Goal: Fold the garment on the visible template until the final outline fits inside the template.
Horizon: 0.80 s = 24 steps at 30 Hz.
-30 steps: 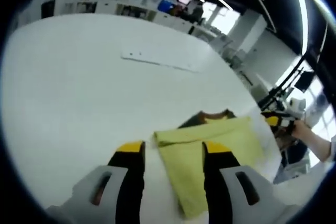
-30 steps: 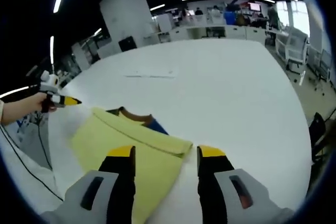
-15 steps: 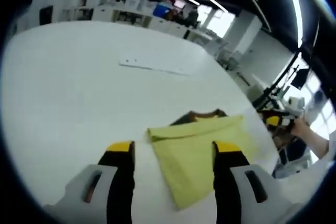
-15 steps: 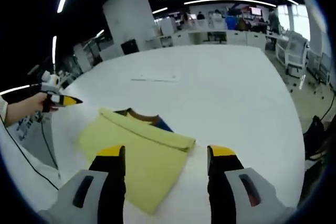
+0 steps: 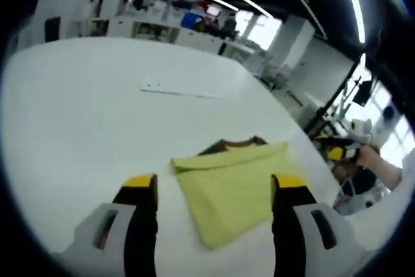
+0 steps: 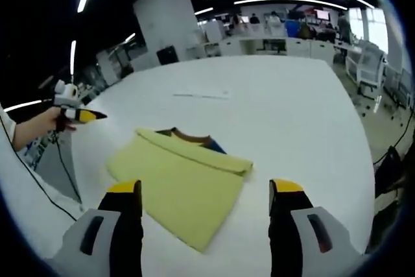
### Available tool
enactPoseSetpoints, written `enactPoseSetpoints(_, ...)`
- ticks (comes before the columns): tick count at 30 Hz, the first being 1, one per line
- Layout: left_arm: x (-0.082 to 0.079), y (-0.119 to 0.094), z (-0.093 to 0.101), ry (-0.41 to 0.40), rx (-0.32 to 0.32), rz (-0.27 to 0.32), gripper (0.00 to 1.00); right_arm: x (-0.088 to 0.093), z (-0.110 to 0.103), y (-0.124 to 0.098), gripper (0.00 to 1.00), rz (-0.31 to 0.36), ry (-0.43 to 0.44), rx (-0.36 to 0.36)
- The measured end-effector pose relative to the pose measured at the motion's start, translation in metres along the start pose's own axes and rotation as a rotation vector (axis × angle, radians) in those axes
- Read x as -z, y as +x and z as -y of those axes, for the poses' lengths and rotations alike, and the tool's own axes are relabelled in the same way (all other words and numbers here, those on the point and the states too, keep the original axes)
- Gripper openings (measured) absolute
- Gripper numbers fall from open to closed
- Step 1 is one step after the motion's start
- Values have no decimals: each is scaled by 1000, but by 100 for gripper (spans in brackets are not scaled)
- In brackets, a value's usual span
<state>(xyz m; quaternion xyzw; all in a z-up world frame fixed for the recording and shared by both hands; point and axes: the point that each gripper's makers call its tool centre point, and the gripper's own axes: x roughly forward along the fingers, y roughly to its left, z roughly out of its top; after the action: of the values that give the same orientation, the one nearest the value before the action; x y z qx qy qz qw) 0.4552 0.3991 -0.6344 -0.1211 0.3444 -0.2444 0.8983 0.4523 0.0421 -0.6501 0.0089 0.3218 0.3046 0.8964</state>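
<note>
The folded yellow fabric garment is lying on the broad white table, ahead of both grippers' spread jaws; a dark rectangular template is sitting partly under its far edge, and a flat white strip is lying well beyond

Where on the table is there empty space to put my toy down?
Plenty: the white table is bare between the folded yellow garment and the flat white strip, and to the garment's right. Crowded only near the garment itself.
</note>
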Motion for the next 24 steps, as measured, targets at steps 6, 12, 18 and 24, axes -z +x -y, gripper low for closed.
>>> enactPoseSetpoints(6,8,-12,8,20,-5,8,75,0,-3,-14,87,6,4,-1)
enactPoseSetpoints(12,10,-26,14,28,-14,16,83,3,-8,-26,96,13,2,-6)
enactPoseSetpoints(18,17,-43,26,48,-31,8,90,8,-17,-40,99,0,-9,-13)
enactPoseSetpoints(24,29,-50,34,46,-39,-13,99,15,-22,-51,100,-2,-15,-11)
